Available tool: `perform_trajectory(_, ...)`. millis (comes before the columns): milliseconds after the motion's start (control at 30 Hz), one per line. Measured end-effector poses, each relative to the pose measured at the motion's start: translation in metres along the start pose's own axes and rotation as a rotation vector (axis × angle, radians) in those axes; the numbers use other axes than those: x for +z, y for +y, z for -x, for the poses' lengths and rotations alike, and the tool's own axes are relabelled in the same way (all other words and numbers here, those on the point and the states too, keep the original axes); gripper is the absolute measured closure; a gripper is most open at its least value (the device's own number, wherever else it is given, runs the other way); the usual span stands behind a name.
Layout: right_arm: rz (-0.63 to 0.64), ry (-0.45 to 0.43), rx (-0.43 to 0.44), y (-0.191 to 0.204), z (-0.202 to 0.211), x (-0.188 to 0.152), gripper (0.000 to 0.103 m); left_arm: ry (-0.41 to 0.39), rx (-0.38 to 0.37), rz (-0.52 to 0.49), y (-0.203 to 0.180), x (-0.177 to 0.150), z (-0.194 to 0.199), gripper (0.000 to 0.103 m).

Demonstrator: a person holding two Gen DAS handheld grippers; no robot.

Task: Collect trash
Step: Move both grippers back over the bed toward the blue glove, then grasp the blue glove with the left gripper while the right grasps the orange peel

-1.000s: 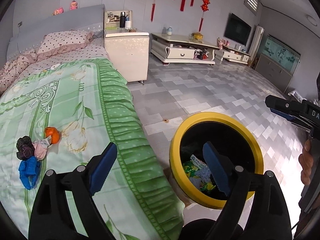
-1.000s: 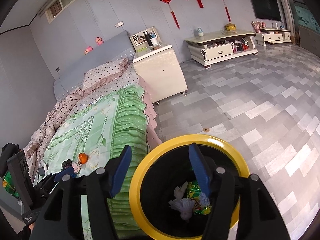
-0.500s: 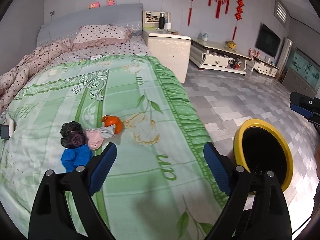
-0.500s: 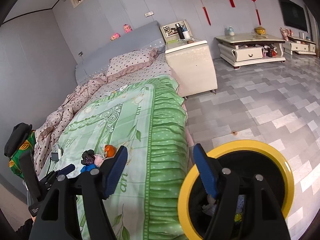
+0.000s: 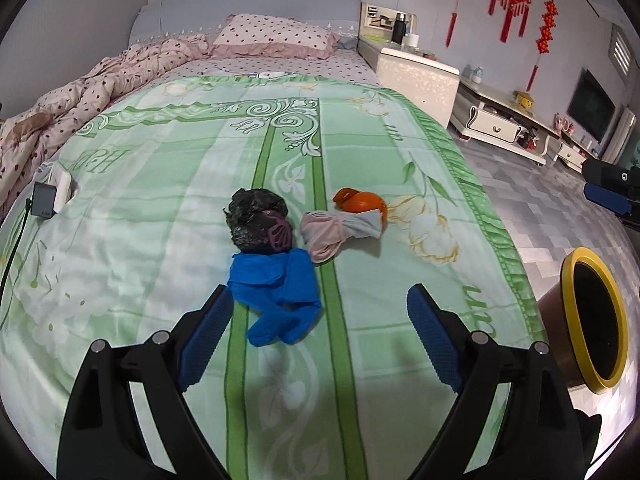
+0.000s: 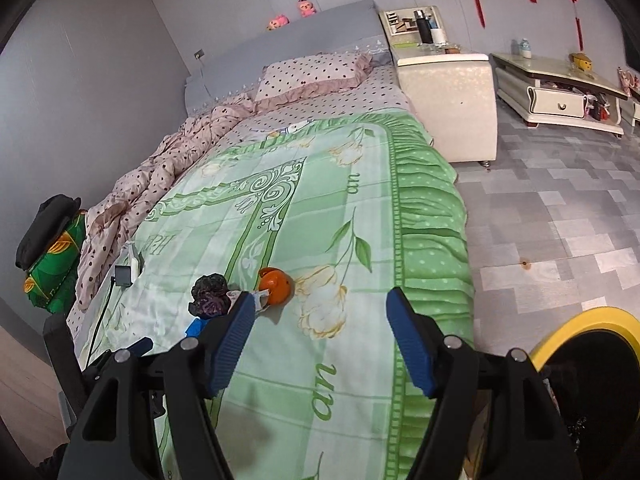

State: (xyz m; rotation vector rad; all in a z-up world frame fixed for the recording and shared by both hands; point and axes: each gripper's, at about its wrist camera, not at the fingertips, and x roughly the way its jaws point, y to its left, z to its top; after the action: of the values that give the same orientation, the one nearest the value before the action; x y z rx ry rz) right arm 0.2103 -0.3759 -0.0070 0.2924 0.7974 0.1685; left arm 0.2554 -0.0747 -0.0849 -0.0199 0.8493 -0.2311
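Left tongs (image 5: 320, 332) gape empty above a blue crumpled glove (image 5: 276, 292) on the green bedspread (image 5: 160, 184). Beside it: black wad (image 5: 256, 220), pinkish bundle (image 5: 332, 232), orange peel, perhaps (image 5: 360, 202). Right tongs (image 6: 320, 336) apart, empty. Yellow-rimmed bin (image 5: 592, 320) stands beside the bed.

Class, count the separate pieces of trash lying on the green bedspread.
4, clustered mid-bed: crumpled black plastic bag, blue crumpled glove just nearer the camera, pink-grey twisted wrapper beside them, orange peel behind it. Smaller scraps may be hidden.
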Motion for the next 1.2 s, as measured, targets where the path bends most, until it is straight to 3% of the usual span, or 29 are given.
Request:
perform_trajectory(467,0.077,0.225,0.034,0.045,-0.157,0.01,0.038,0.077,-0.022,0.143,0.055,-0.008,-0.062,0.018)
perform_trajectory(833,0.061,0.291,0.051,0.053,-0.223,0.013,0.041,0.101,-0.074,0.168,0.061,-0.013,-0.089,0.02)
perform_trajectory(1033,0.08,0.324,0.052,0.059,-0.241,0.006,0.053,0.11,-0.087,0.157,0.057,-0.015,-0.098,0.037)
perform_trajectory(1100,0.082,0.33,0.049,0.058,-0.245,0.004,0.061,0.114,-0.09,0.152,0.056,-0.014,-0.099,0.048)
perform_trajectory(1200,0.078,0.325,0.051,0.058,-0.246,0.003,0.066,0.119,-0.092,0.153,0.056,-0.015,-0.101,0.06)
